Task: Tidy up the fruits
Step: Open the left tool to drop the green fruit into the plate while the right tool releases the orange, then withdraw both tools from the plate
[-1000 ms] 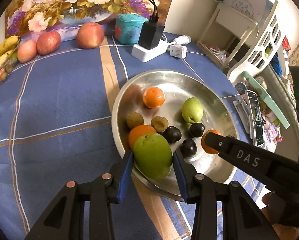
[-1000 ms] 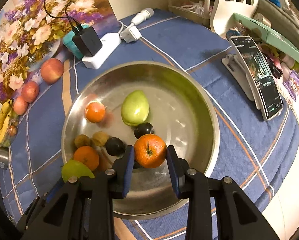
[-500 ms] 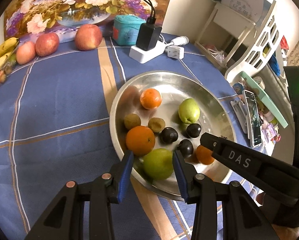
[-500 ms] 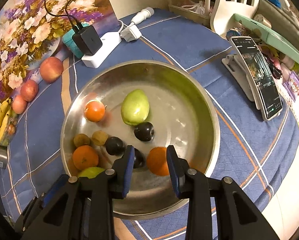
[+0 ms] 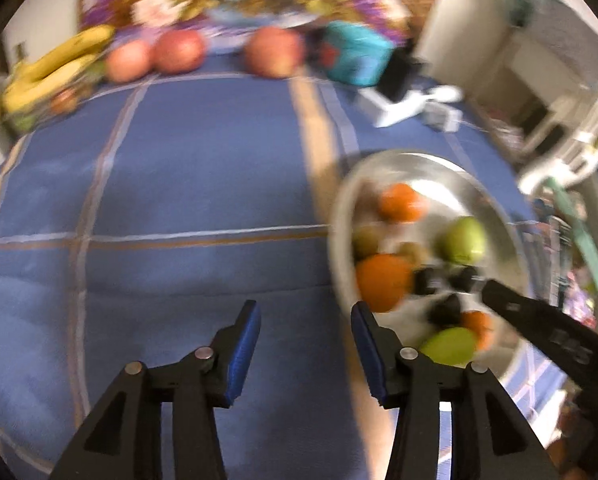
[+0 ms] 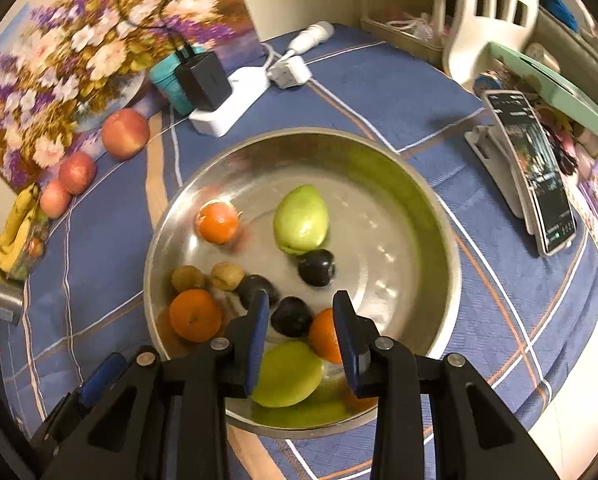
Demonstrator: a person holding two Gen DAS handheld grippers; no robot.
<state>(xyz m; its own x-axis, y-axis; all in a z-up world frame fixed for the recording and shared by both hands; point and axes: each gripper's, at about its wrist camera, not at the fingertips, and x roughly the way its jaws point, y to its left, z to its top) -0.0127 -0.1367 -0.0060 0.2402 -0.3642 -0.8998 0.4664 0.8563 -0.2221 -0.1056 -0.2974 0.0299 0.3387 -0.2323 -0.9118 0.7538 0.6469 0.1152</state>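
Left gripper (image 5: 304,322), empty, jaws opening beside the steel bowl (image 6: 439,216); right gripper (image 6: 299,308) narrow and empty above the bowl's fruit; next grasp should centre on an apple (image 6: 125,133) beyond the bowl.

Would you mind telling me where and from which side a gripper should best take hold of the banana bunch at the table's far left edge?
Grip the banana bunch across its curved middle, coming down from above, with the fingers straddling the narrow width rather than the length. It lies flat on the blue tablecloth, so its sides are exposed. The nearest red apple sits close by one end, so stay toward the middle.
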